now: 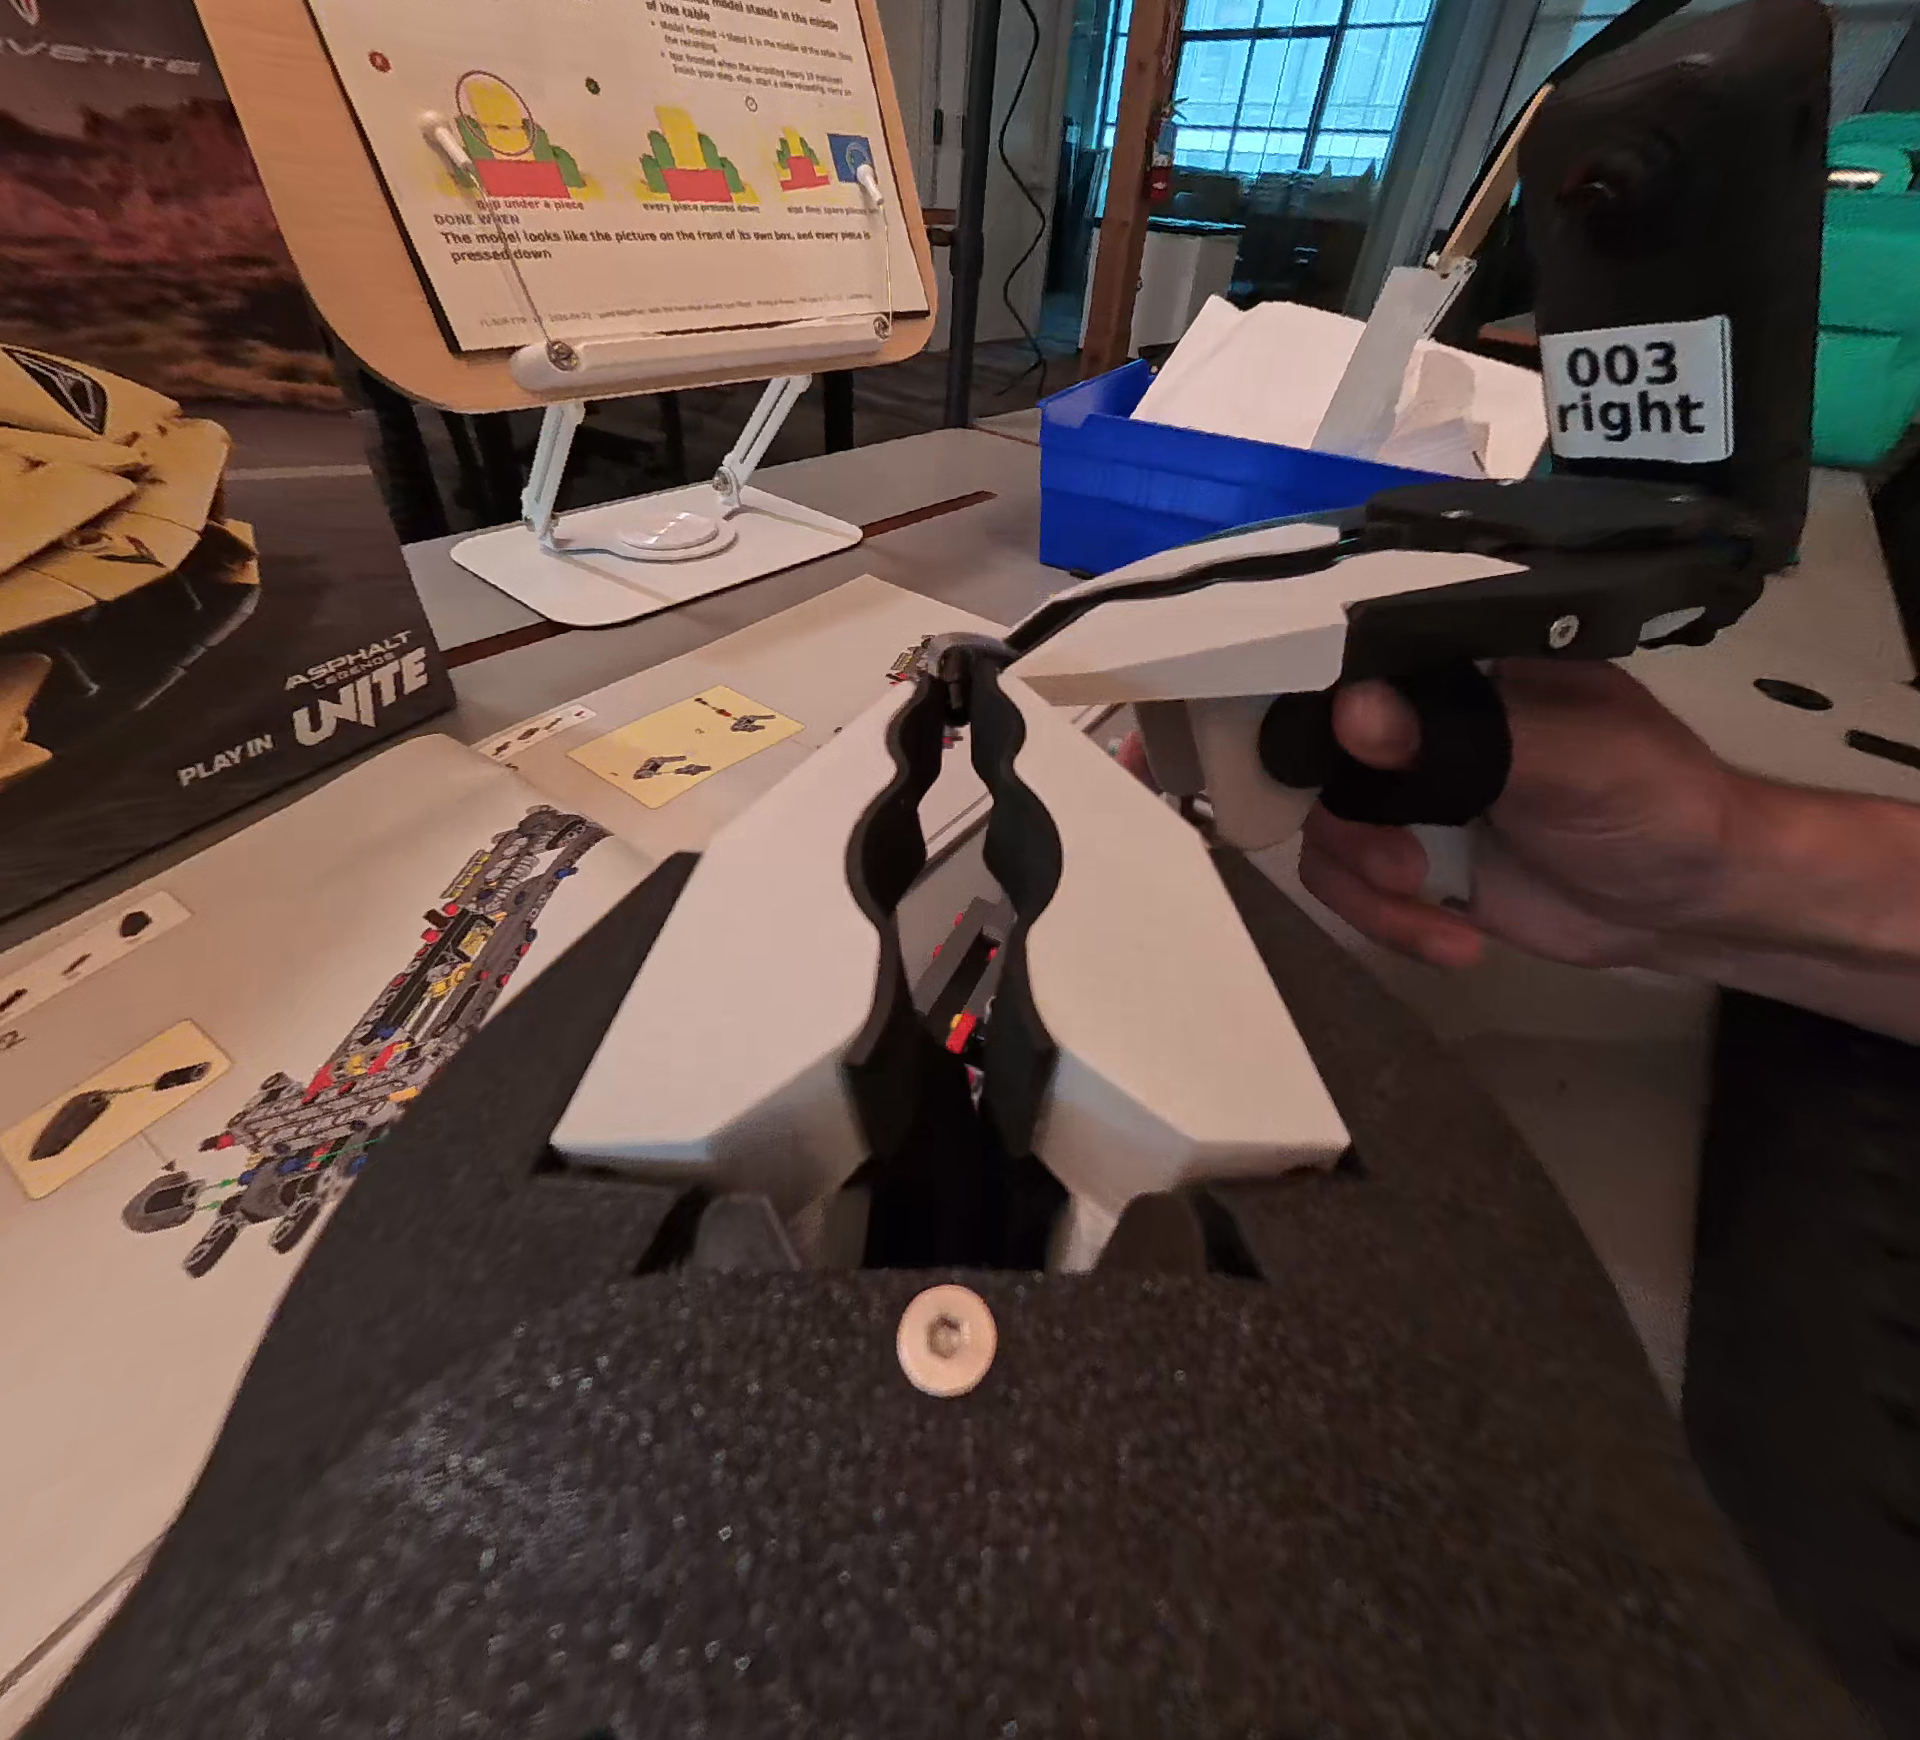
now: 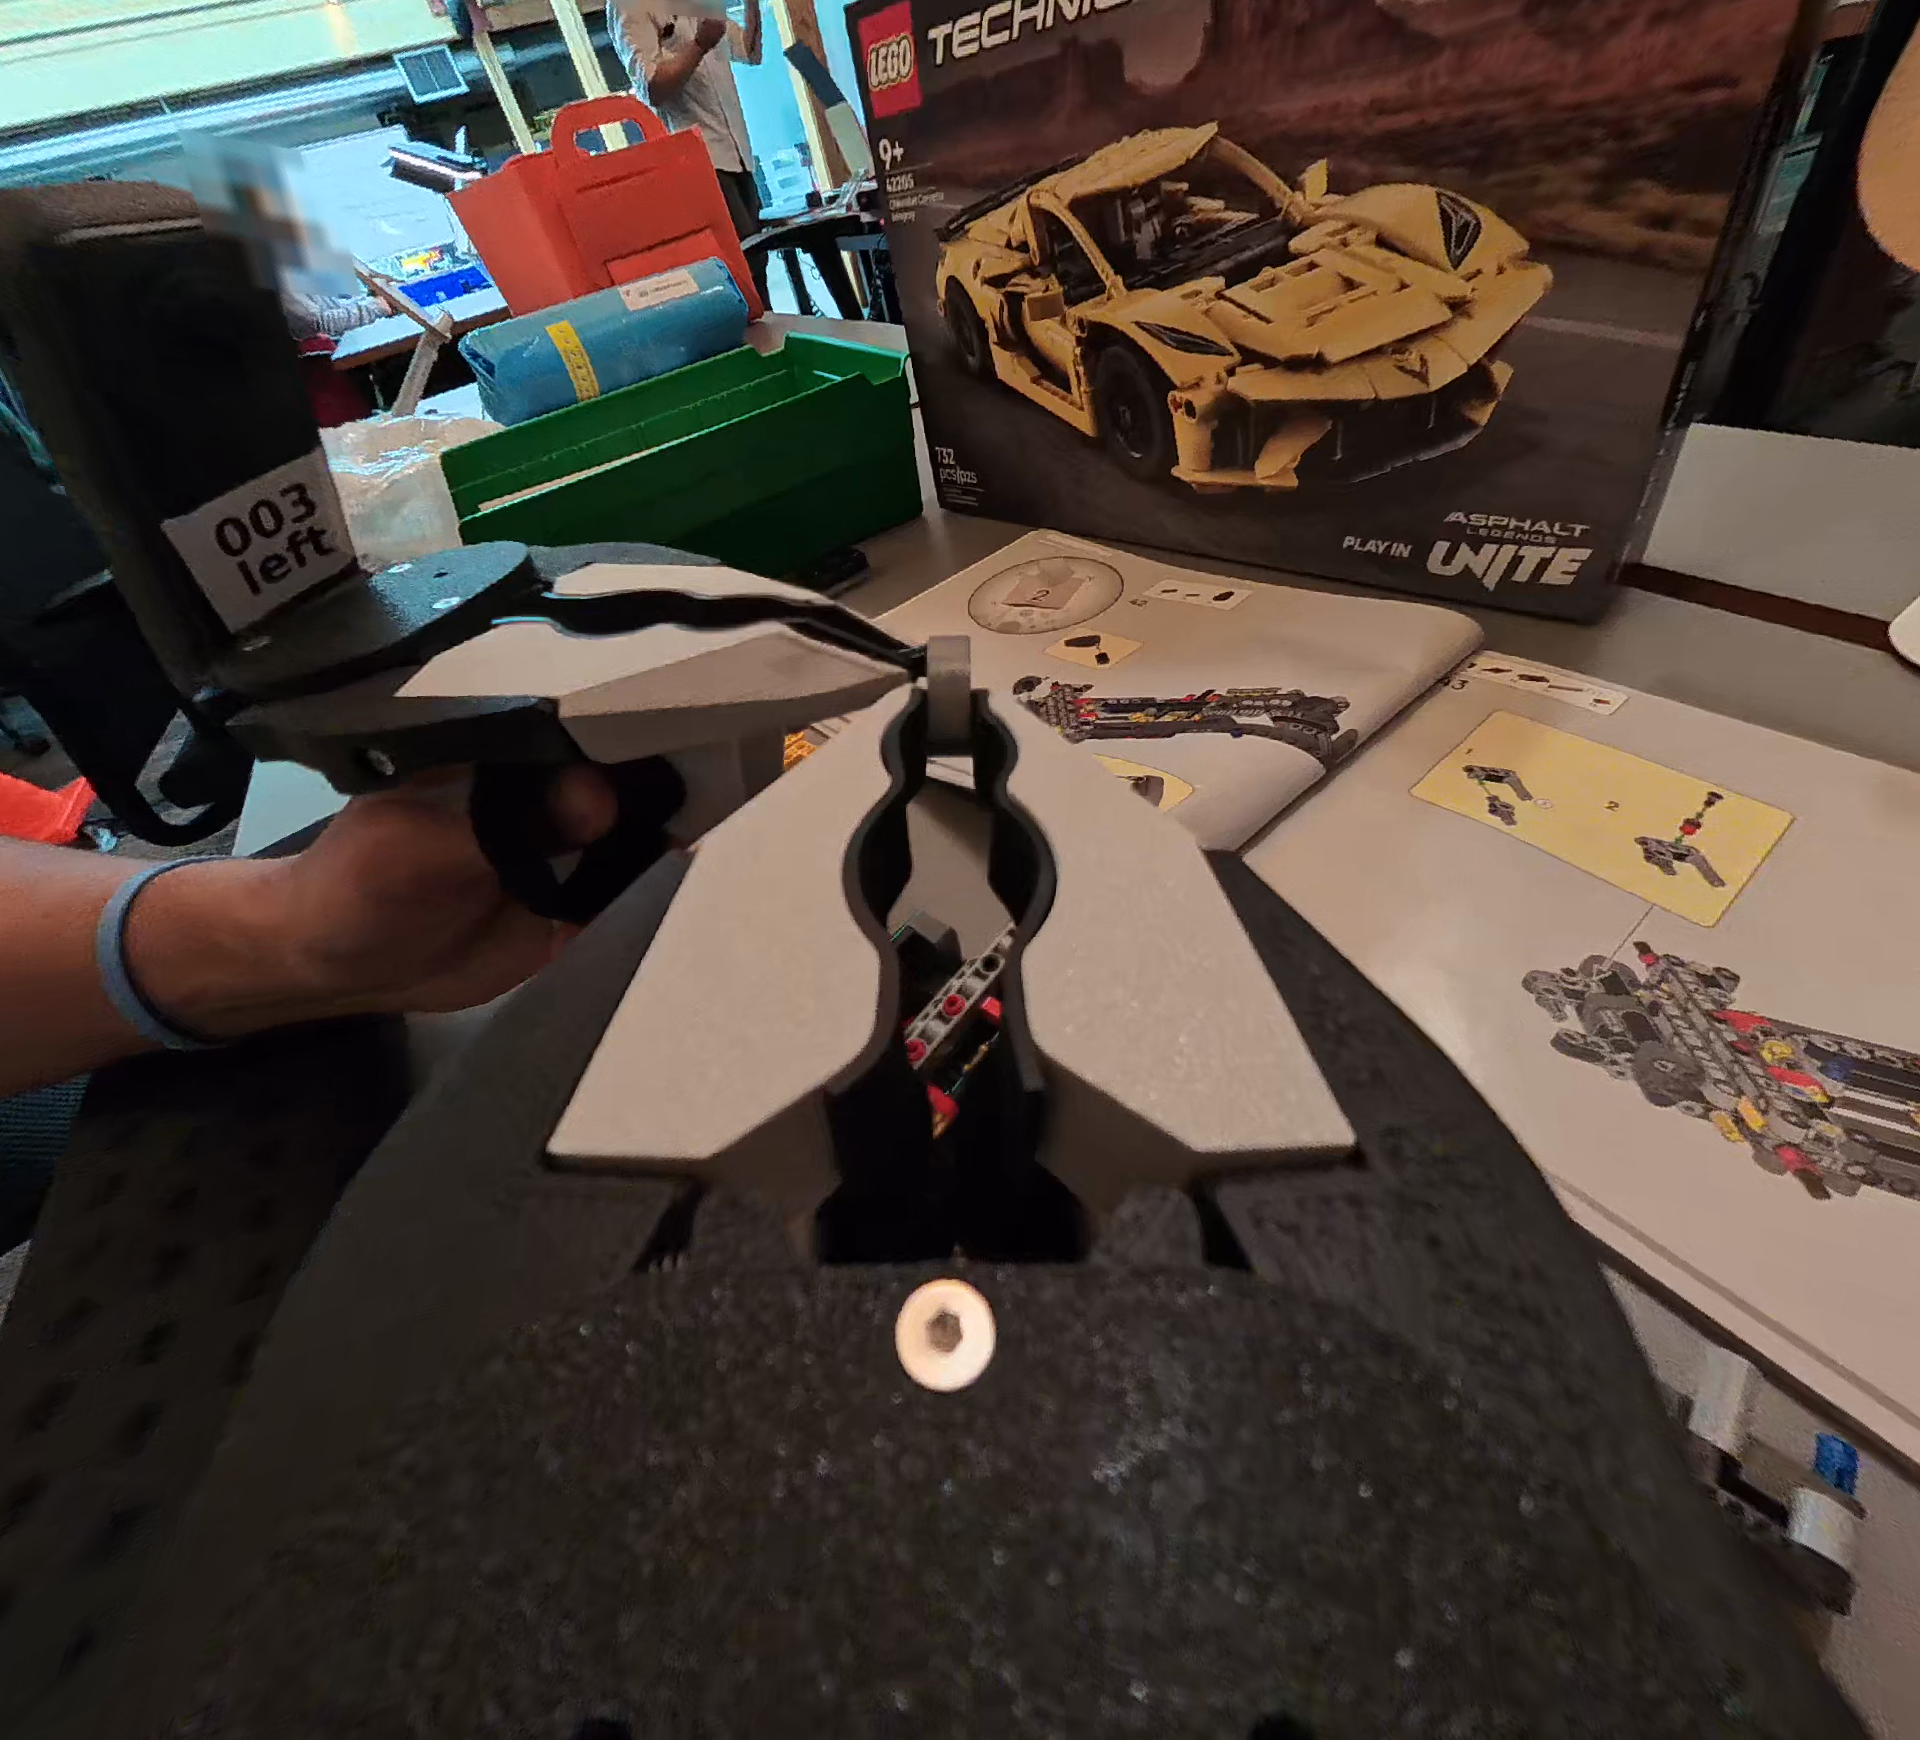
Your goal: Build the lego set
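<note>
Blue bin of white paper, green bin, orange bag.

Your right gripper pinches a small grey lego piece at its fingertips, standing upright with its rounded top clear above the pads. Your left gripper, tips closed together, meets that same piece from the side, so both claws converge on it. Below the fingers, seen through the gap between them, lies the partly built model: a dark grey studless frame with holed beams and red pins. Beyond the tips, the instruction booklet lies open flat, and behind it the set's box stands upright.
</note>
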The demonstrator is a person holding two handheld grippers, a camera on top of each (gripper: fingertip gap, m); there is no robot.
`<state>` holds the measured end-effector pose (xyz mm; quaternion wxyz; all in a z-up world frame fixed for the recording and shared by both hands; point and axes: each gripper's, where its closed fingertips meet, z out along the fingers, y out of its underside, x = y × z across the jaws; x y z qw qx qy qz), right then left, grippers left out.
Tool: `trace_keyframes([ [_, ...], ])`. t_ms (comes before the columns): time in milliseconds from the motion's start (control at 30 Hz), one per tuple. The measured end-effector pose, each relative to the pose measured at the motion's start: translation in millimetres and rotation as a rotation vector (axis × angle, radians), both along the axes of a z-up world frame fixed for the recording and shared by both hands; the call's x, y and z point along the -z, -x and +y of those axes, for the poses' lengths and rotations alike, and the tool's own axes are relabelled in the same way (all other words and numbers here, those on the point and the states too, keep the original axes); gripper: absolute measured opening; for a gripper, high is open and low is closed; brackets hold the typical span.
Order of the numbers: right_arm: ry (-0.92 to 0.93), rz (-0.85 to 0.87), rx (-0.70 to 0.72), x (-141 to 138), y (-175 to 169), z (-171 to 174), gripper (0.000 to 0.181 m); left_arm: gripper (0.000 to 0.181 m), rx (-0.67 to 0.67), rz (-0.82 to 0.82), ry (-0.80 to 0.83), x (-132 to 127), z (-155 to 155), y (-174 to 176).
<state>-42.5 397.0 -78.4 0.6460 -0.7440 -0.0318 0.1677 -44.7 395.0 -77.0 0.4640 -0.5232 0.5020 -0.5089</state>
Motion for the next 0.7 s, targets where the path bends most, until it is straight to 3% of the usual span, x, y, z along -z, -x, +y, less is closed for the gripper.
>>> trace_keyframes([
  [200,0.020,-0.024,0.009,4.1,-2.3,0.5,0.006,0.003,-0.017,0.029,-0.037,5.2,1.0,-2.7],
  [300,0.014,-0.164,0.030,9.5,-4.3,0.6,0.006,0.003,0.003,0.070,-0.009,11.8,0.8,-3.8],
  [500,-0.007,-0.479,0.057,19.6,-7.9,0.7,0.007,0.002,0.103,0.174,0.105,26.5,-1.5,-3.8],
  [700,0.012,-0.513,0.039,25.6,-6.1,3.1,0.007,0.003,0.152,0.192,0.308,34.3,-0.7,-2.8],
])
